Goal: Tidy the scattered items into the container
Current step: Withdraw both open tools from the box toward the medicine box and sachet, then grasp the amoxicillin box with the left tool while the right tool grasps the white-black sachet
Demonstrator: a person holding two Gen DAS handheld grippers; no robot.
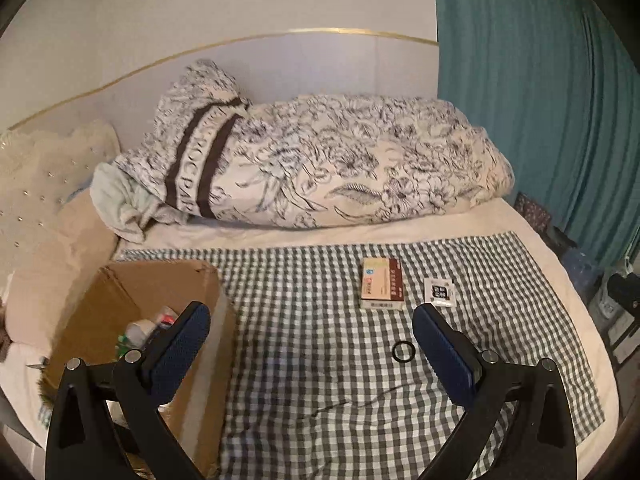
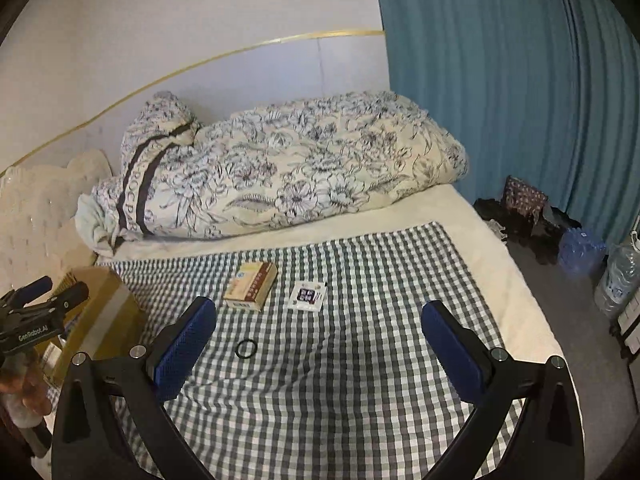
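An open cardboard box (image 1: 120,292) stands at the left of the checked cloth (image 1: 320,360), with a few small items inside. On the cloth lie a brown-and-cream carton (image 1: 382,283), a small white sachet (image 1: 439,292) to its right, and a black ring (image 1: 402,351) nearer me. My left gripper (image 1: 312,316) is open and holds nothing; its left finger hangs over the box's right edge. My right gripper (image 2: 320,312) is open too, above the cloth, with the carton (image 2: 251,286), sachet (image 2: 307,296) and ring (image 2: 245,348) ahead and to the left. The box (image 2: 104,312) sits at that view's far left.
A rolled floral duvet (image 1: 312,164) lies across the back of the bed, against a white wall. A teal curtain (image 2: 520,80) hangs on the right. Beside the bed on the floor are dark bags (image 2: 520,216) and water bottles (image 2: 616,276). A cream headboard (image 1: 36,184) is at the left.
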